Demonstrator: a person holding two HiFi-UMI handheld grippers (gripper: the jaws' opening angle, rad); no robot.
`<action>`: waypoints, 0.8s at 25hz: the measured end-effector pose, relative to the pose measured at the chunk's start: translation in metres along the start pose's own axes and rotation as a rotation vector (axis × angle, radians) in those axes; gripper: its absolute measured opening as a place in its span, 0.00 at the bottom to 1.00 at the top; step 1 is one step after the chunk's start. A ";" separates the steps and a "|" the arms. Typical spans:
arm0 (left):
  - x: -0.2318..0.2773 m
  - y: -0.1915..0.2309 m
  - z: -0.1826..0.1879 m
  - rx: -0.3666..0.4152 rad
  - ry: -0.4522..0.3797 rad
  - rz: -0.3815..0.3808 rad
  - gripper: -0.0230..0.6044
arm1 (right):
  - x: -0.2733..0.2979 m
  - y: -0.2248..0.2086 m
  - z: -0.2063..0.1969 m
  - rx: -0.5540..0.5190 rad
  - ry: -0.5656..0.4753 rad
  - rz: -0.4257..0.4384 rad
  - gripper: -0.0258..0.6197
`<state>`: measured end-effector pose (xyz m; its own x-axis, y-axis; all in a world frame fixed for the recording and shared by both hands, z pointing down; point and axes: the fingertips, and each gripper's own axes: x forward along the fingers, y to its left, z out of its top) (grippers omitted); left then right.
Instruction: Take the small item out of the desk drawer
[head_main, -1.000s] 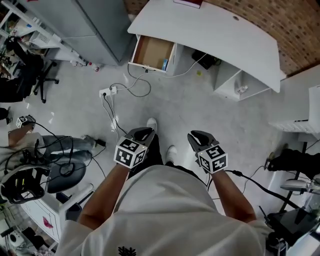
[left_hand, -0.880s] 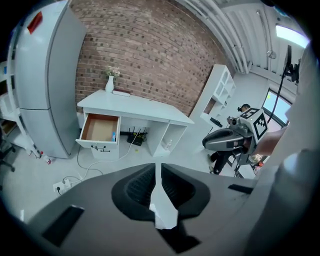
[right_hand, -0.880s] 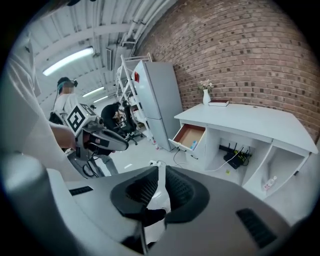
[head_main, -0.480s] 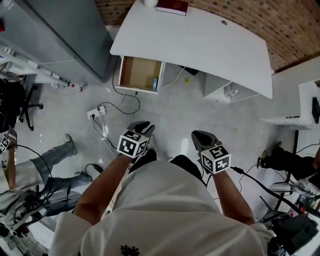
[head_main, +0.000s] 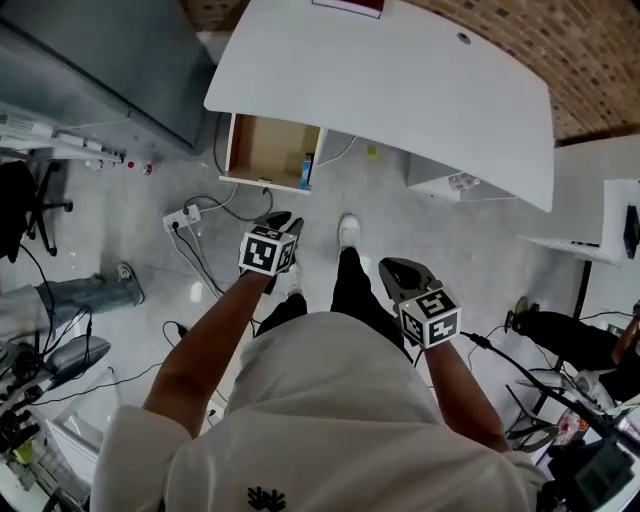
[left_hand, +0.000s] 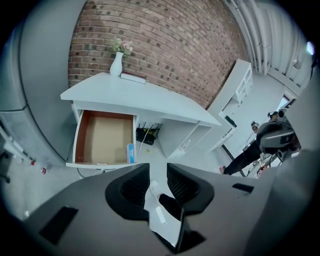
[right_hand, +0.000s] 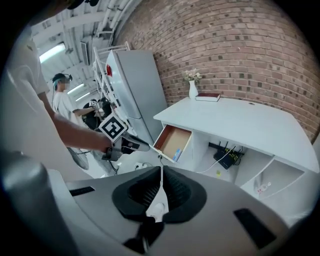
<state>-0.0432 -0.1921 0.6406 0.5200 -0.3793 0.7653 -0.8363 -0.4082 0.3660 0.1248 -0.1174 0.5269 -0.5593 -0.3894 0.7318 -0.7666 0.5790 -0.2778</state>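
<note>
Mine: left gripper (head_main: 283, 222), jaws just opening, partly apart, empty; right gripper (head_main: 400, 270), closed, empty. Target: small blue item (head_main: 306, 170) against right wall of open drawer (head_main: 262, 150). I should descend alongside that wall, jaws straddling it.

White desk (head_main: 400, 90), brown drawer (head_main: 265, 150), red brick wall (head_main: 585, 55).

Both bare forearms (head_main: 215, 330) reach forward and down, the left gripper (head_main: 283, 220) stretched further ahead, its fingers (left_hand: 131, 186) just having been opening with nothing between them, the right gripper (head_main: 395, 268) held nearer the body, fingers pressed together and empty.
</note>
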 end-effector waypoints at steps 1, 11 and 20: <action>0.015 0.006 0.008 -0.017 0.008 0.018 0.20 | 0.006 -0.014 0.004 -0.006 0.014 0.015 0.10; 0.160 0.079 0.073 -0.141 0.091 0.141 0.25 | 0.069 -0.149 0.060 -0.019 0.124 0.104 0.10; 0.247 0.140 0.058 -0.183 0.210 0.252 0.31 | 0.101 -0.219 0.045 0.018 0.215 0.117 0.10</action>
<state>-0.0213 -0.3908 0.8506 0.2627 -0.2628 0.9284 -0.9607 -0.1611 0.2262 0.2218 -0.3158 0.6331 -0.5663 -0.1575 0.8090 -0.7067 0.5980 -0.3783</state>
